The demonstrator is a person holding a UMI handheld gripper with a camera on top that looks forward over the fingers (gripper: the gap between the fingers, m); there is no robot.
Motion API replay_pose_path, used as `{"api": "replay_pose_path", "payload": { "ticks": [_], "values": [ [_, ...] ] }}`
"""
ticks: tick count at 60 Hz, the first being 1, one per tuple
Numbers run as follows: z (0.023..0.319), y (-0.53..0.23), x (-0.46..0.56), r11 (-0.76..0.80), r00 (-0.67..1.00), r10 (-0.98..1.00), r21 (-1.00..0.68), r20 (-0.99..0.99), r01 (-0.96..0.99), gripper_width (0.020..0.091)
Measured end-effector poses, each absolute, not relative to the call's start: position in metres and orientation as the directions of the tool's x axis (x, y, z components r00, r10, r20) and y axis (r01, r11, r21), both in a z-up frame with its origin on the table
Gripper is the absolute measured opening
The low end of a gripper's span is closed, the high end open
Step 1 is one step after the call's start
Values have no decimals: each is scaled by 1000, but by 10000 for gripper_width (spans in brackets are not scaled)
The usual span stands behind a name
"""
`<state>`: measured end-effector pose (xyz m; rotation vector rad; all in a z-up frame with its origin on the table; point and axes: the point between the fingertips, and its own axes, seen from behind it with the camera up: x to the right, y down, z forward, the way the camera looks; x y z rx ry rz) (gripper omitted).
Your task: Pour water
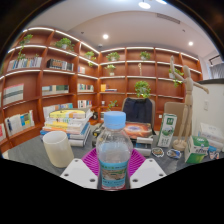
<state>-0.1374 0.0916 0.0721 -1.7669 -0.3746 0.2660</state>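
Clearly, a clear plastic water bottle point(115, 152) with a pale blue cap stands upright between the gripper point(115, 168) fingers, its body filling the gap between the magenta pads point(92, 160). Both pads appear to press against its sides, so the gripper is closed on the bottle. A label wraps the bottle's middle, but its writing is too small to read. Just left of the bottle, a pale cup point(58, 148) stands on the grey table point(30, 155), apart from the fingers. Behind the cup lies a stack of books point(68, 125); their cover print cannot be made out. To the right sit assorted packets and cartons point(175, 135), labels illegible and partly overlapping. Beyond, curved wooden bookshelves point(45, 75) hold books and potted plants point(143, 89). The bottle's base is hidden behind the gripper body.
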Motion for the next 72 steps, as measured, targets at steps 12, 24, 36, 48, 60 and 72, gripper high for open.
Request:
{"api": "replay_pose_path", "payload": {
  "ticks": [12,24,36,48,60,72],
  "values": [
    [74,92,-137,-188,924,381,-977,22,101,423],
    [67,72,-137,-277,916,400,-957,-30,90,678],
    [92,13,-110,-257,931,362,-965,-44,54,809],
    [109,-44,-24,-273,994,105,-962,-19,10,825],
    [121,-81,47,-266,998,-58,-964,13,-3,827],
    [142,-94,68,-221,996,-89,-975,-10,-30,827]
  ]
}}
